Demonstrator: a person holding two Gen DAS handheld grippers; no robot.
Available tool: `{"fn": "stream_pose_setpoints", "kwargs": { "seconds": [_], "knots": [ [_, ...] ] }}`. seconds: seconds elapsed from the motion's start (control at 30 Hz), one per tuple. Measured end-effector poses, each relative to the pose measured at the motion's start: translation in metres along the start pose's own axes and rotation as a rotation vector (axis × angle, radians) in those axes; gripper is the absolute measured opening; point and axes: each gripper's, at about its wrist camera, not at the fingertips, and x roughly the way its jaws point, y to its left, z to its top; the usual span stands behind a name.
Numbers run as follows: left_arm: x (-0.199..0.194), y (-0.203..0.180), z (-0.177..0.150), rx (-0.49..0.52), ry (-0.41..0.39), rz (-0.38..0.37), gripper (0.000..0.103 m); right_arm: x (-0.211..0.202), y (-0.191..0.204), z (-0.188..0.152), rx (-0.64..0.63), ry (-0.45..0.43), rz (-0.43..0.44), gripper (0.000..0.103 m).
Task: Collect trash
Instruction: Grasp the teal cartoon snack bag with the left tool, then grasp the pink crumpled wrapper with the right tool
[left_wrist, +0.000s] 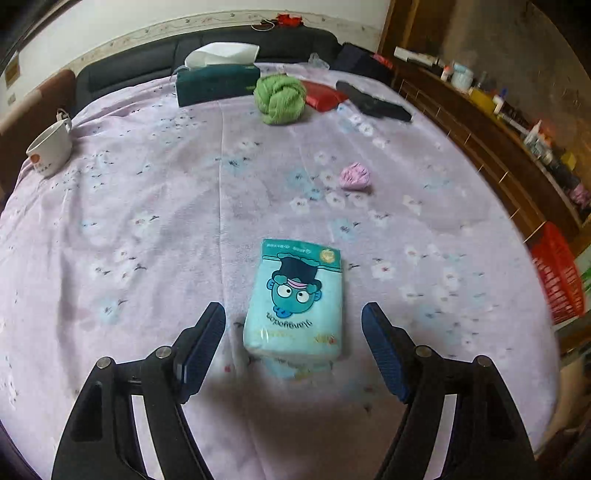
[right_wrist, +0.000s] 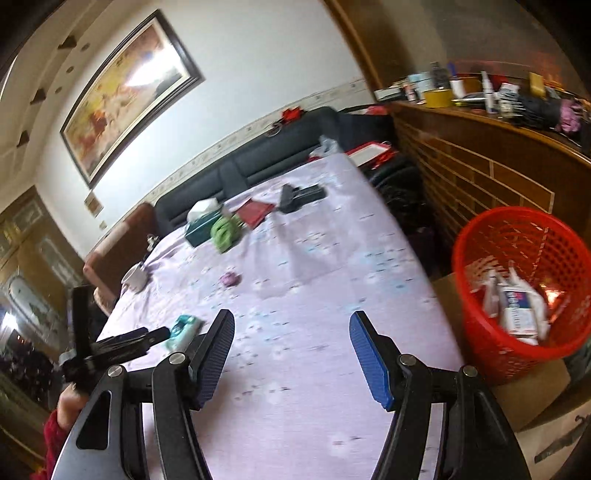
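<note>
- Left gripper (left_wrist: 293, 349): jaws spread wide, empty, straddling the teal tissue pack (left_wrist: 295, 299) without touching.
- Lower onto the pack, centre it, squeeze gently on its long sides.
- Right gripper (right_wrist: 291, 354): open, empty, nearer the red basket (right_wrist: 480, 236).
- Pink crumpled scrap (left_wrist: 355, 176): beyond the pack, well apart.

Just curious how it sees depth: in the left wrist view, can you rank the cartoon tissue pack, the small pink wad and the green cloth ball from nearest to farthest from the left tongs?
1. Cartoon tissue pack, right between the open left tongs.
2. Small pink wad, mid-bed, slightly right.
3. Green cloth ball, far end near the headboard.
</note>
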Motion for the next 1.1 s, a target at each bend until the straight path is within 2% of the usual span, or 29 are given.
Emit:
{"fn": "stream_pose_setpoints", "kwargs": {
  "seconds": [0.1,0.2,0.27,0.33,0.43,0.53,0.6,0.77,0.83,0.87,0.9,1.1],
  "knots": [
    [0.014,-0.004,-0.003,0.014,-0.009,-0.001,0.072,0.012,0.013,0.0,-0.019,0.022,0.006,0.069],
    [0.017,-0.006,-0.003,0.038,-0.056,0.052,0.048,0.018,0.022,-0.001,-0.036,0.042,0.006,0.069],
    [0.017,-0.002,-0.002,0.033,-0.071,0.047,0.044,0.021,0.025,-0.002,-0.047,0.052,0.001,0.069],
    [0.016,0.005,-0.001,0.005,-0.089,0.032,0.036,0.022,0.028,-0.003,-0.053,0.06,-0.004,0.069],
    [0.008,0.022,0.0,-0.069,-0.128,0.008,0.035,0.029,0.035,0.0,-0.064,0.079,-0.006,0.069],
    [-0.007,0.037,0.004,-0.124,-0.205,0.041,0.036,0.042,0.047,0.004,-0.079,0.095,-0.003,0.069],
    [-0.009,0.043,0.004,-0.142,-0.228,0.069,0.036,0.056,0.057,0.009,-0.09,0.104,-0.008,0.069],
    [-0.009,0.047,0.004,-0.159,-0.23,0.078,0.036,0.117,0.088,0.026,-0.114,0.166,-0.012,0.068],
    [-0.01,0.047,0.002,-0.157,-0.229,0.078,0.036,0.147,0.098,0.031,-0.108,0.192,-0.023,0.062],
    [-0.009,0.046,0.002,-0.156,-0.225,0.078,0.036,0.164,0.102,0.034,-0.108,0.209,-0.028,0.054],
    [-0.008,0.046,0.001,-0.157,-0.22,0.076,0.036,0.178,0.104,0.036,-0.108,0.217,-0.036,0.05],
    [-0.002,0.047,0.001,-0.166,-0.19,0.061,0.036,0.251,0.11,0.049,-0.06,0.238,-0.083,0.045]
  ]
}}
